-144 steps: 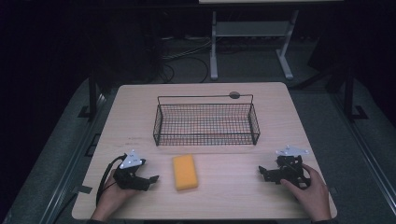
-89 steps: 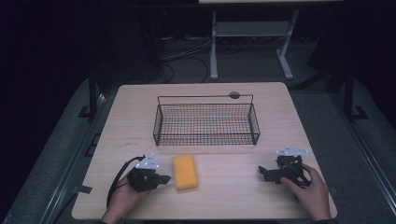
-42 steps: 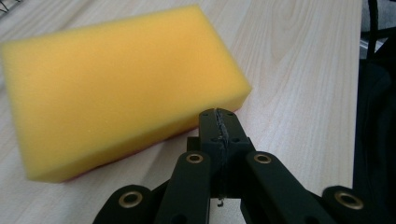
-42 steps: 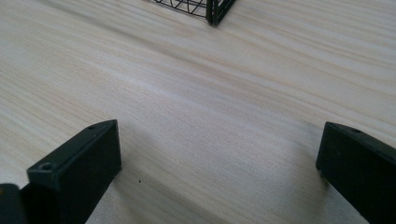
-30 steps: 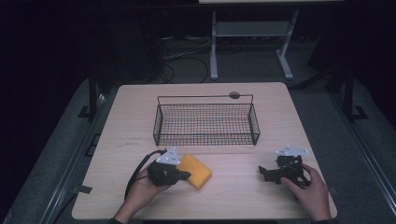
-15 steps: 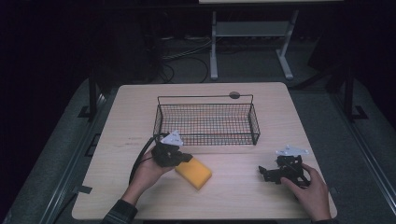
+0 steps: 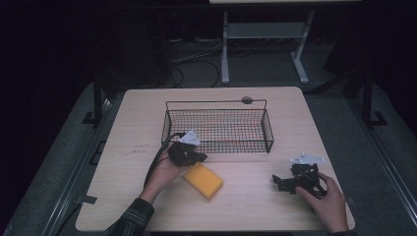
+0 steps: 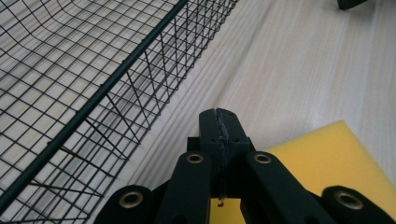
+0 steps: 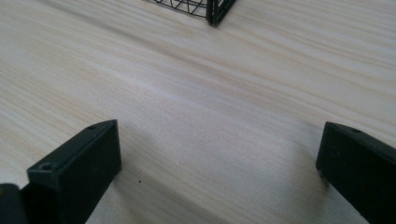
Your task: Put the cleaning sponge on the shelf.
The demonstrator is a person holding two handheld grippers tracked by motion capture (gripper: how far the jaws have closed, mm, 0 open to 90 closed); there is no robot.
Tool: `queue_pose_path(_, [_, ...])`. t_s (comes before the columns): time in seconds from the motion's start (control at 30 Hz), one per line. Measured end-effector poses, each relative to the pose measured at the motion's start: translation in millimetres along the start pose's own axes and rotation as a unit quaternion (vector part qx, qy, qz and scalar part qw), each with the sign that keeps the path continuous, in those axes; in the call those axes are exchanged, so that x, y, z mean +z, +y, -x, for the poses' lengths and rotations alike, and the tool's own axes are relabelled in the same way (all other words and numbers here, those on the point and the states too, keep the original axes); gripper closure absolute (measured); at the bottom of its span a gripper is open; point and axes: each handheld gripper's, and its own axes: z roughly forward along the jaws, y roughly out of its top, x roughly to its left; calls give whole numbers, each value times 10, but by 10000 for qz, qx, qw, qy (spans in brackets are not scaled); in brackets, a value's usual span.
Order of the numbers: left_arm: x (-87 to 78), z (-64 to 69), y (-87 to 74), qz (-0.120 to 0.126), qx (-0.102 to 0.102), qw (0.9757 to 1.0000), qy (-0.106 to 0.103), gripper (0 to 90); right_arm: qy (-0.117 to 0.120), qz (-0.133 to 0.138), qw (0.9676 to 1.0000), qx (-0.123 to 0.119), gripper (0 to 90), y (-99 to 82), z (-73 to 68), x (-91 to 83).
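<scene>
A yellow sponge [image 7: 203,180], judged light, soft and best pinched across a narrow edge, is seen lying on the table [image 7: 137,123] before the wire basket [image 7: 217,125], beside the left gripper [image 7: 193,156], whose jaws are pressed together.

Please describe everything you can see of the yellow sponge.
The yellow sponge is a flat rectangular block, soft foam by its look, plain and unmarked. It lies turned at an angle on the wooden table, just in front of the wire basket and apart from it. The left gripper, jaws shut, is above its near corner; whether they touch is unclear.
</scene>
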Motion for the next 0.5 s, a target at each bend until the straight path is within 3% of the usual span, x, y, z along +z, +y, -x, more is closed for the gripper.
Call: queue_pose_path(0.5, [26,-77,-75,-225,-88,9997,32,899,0,0,10000,2,0,0,0,0])
